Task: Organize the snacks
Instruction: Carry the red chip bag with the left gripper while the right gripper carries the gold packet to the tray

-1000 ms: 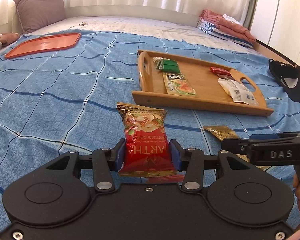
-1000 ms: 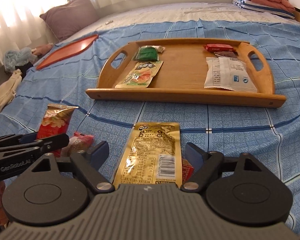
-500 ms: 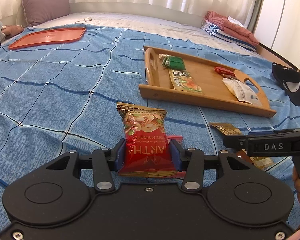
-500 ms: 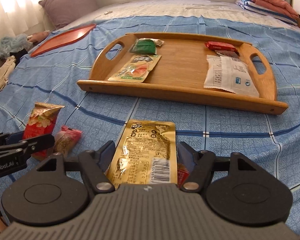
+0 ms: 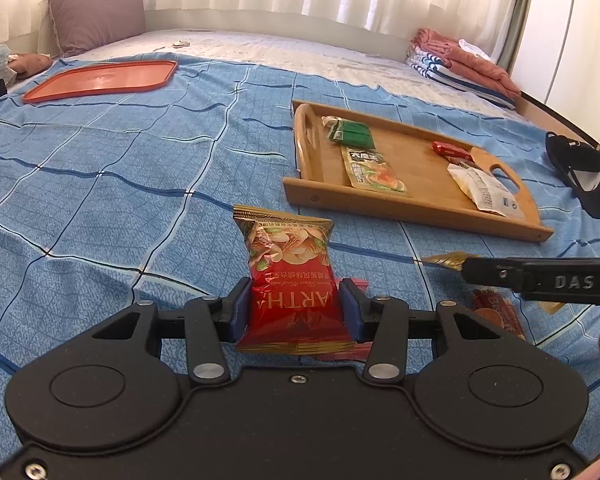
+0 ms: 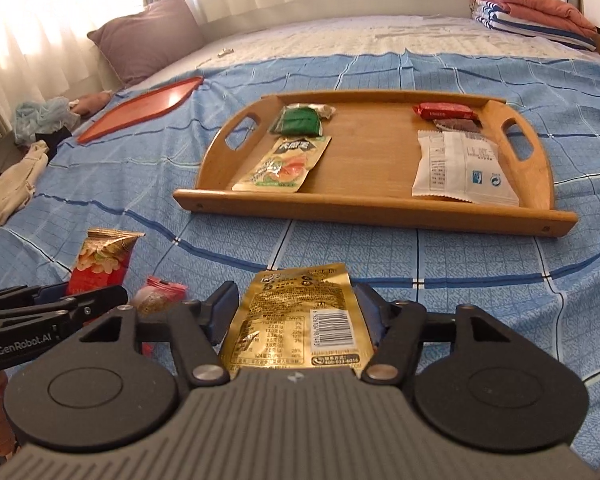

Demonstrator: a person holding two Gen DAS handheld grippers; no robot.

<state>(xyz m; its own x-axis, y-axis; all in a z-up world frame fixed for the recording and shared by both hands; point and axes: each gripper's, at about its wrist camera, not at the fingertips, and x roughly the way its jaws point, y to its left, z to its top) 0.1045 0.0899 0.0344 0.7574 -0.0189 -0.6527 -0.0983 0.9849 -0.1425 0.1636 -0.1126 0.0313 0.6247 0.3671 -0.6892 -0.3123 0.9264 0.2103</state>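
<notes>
My left gripper [image 5: 296,312] is shut on a red nut packet [image 5: 288,252], which stands upright between its blue pads just above the blue bedspread. My right gripper [image 6: 296,306] has its jaws closing on a gold packet [image 6: 292,320]; both pads touch its sides and the packet bows up. The red packet [image 6: 100,264] also shows at the left of the right wrist view. Beyond both lies a wooden tray [image 6: 372,208] holding a green packet, a green-orange sachet, a white packet and a red bar.
A small pink packet [image 6: 160,296] and a brown bar [image 5: 496,312] lie on the bedspread between the grippers. An orange tray [image 5: 100,80] sits far left, a pillow [image 5: 96,8] behind it, folded laundry [image 5: 468,60] far right, a black cap [image 5: 584,176] at the right.
The right gripper's jaws have drawn in from well apart to touching the gold packet's sides. The left gripper keeps its hold on the red packet, unmoved.
</notes>
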